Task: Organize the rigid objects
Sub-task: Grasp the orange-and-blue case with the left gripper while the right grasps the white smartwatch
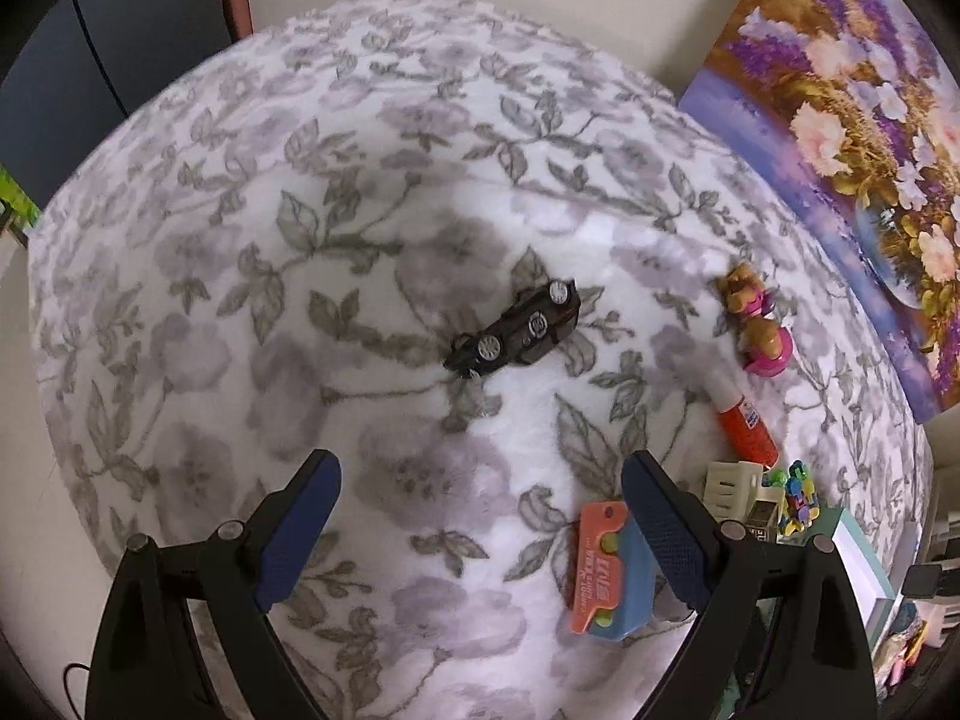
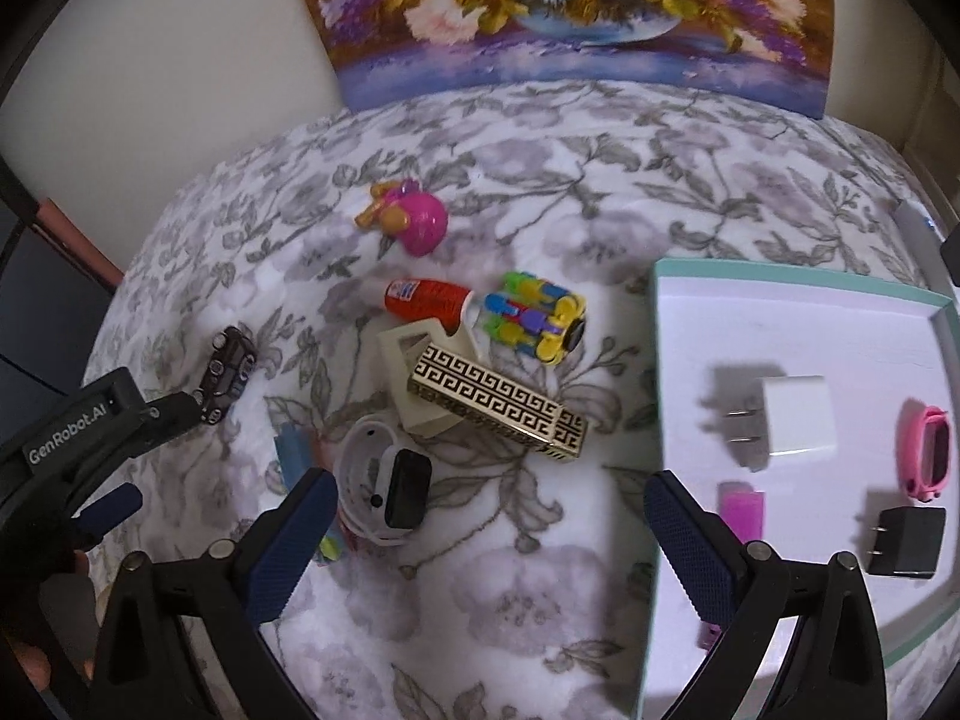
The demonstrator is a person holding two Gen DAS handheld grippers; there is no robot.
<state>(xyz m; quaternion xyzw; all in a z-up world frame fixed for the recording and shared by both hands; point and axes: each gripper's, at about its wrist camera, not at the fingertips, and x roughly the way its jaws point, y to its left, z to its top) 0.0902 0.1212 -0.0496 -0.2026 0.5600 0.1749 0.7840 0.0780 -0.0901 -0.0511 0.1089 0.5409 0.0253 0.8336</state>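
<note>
Two views look down over a surface covered by a white blanket point(image 1: 300, 240) printed with grey flowers and leaves. In the left wrist view, the left tongs point(image 1: 480, 516) stand spread wide with nothing between them. A small black toy car point(image 1: 516, 330) lies on its side ahead of them, well apart from the tips, roughly on their centre line. An orange and blue case point(image 1: 606, 570) lies just beside the right-hand finger, partly hidden by it. Farther right are a red glue stick point(image 1: 744, 420) and a pink toy figure point(image 1: 759, 330). In the right wrist view, the right tongs point(image 2: 486, 516) are likewise spread wide and hold nothing. A white smartwatch point(image 2: 390, 492) lies just beside the left-hand finger, slightly ahead of the tip. Beyond it, near the middle, a gold and black patterned box point(image 2: 498, 408) rests against a cream plug adapter point(image 2: 414, 372), with a colourful block toy point(image 2: 534, 318) behind. To the right sits a shallow tray point(image 2: 780, 312) with a teal rim, holding a white charger point(image 2: 792, 420), a black charger point(image 2: 906, 540), a pink watch point(image 2: 927, 456) and a purple item point(image 2: 744, 510); the right-hand finger overlaps the tray's near edge. A flower painting point(image 2: 570, 12) leans against the wall behind.
</note>
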